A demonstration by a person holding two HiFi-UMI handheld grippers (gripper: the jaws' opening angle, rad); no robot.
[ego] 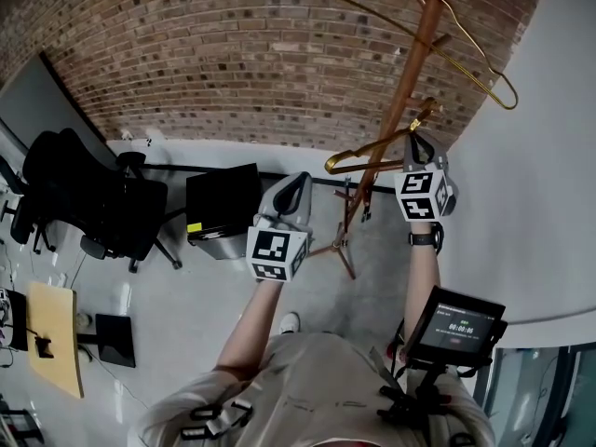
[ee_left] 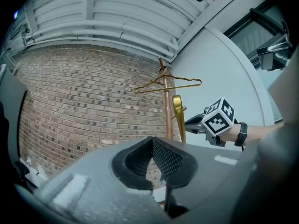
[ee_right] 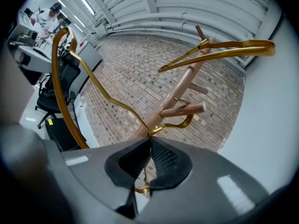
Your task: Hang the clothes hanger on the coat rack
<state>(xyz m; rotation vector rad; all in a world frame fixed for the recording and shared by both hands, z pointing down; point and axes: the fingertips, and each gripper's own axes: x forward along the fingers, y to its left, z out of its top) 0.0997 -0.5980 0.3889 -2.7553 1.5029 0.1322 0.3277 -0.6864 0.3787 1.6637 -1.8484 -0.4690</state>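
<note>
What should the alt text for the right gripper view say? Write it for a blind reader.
The right gripper has its fingers shut on the neck of a gold hanger, whose hook curls just under a peg of the wooden coat rack. A second gold hanger hangs higher on the rack, against a brick wall.

Bright, even indoor light. Ceiling strip lamps show top left in my right gripper view. In the head view the white wall is near blown out; the brick wall is dimmer, but detail holds. Heavy fisheye everywhere: black corners, straight lines bow. The grey bodies of my left gripper and right gripper sit close to the lens, soft, with pale glare patches. The gold hanger glints. Shadows are soft, and the floor has a faint sheen.
</note>
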